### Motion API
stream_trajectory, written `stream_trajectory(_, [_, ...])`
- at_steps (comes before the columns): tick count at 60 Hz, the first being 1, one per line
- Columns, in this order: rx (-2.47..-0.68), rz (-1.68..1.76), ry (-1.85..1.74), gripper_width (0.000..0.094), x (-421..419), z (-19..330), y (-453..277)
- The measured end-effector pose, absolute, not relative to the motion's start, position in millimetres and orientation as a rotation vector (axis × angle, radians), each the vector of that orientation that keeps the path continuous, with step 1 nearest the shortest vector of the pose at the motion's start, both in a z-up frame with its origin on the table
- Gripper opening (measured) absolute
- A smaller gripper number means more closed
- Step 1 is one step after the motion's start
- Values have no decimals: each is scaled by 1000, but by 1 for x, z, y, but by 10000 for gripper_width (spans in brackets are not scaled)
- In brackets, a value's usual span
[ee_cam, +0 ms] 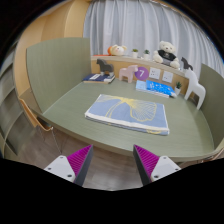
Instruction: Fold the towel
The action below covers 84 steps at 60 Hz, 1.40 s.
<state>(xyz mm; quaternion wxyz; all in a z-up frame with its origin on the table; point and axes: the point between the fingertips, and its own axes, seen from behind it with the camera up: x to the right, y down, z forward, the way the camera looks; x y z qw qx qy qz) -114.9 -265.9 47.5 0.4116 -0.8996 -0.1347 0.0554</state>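
A folded towel [128,114], pale blue and white with a yellowish edge, lies flat on the green table [70,100], right of its middle. My gripper [112,162] is open and empty, with its magenta pads [80,160] wide apart. It is held back from the table's near edge, well short of the towel, over the wooden floor.
A wooden shelf [135,65] along the table's far side holds plush toys [167,50] and small items. A white chair [197,92] stands at the right, a wooden chair [35,115] at the left. White curtains [130,25] hang behind.
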Motion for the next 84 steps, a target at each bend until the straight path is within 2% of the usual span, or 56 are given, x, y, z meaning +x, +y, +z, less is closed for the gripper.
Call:
stream_trajectory(8, [-2266, 102, -319, 817, -170, 31, -208])
stream_trajectory(24, [-2256, 104, -267, 809, -251, 19, -79])
stream_trajectory(31, [-2299, 74, -278, 761, -264, -2, -50])
stream_trajectory(34, [-2350, 20, -286, 635, -258, -18, -50])
stream_trajectory(35, [-2339, 21, -281, 581, -260, -12, -47])
stream_trajectory(38, [-2348, -26, -227, 338, -250, -14, -45])
stream_trajectory(42, [-2327, -70, -242, 120, -240, -13, -42])
stream_trajectory(43, [-2323, -93, -243, 92, -240, -14, -40])
stream_trajectory(54, [-2342, -75, -251, 52, -237, -15, -42])
stream_trajectory(58, [-2355, -23, -217, 51, -236, -6, -42])
stream_trajectory(67, [-2264, -42, -171, 52, -190, 69, -34])
stream_trajectory(72, [-2211, -59, -131, 51, -136, 113, -32])
stream_trajectory(77, [-2177, -95, -83, 54, -77, 136, -33])
stream_trajectory(81, [-2174, -121, -56, 85, -31, 135, -34])
stream_trajectory(84, [-2187, -122, -66, 206, -4, 121, -37])
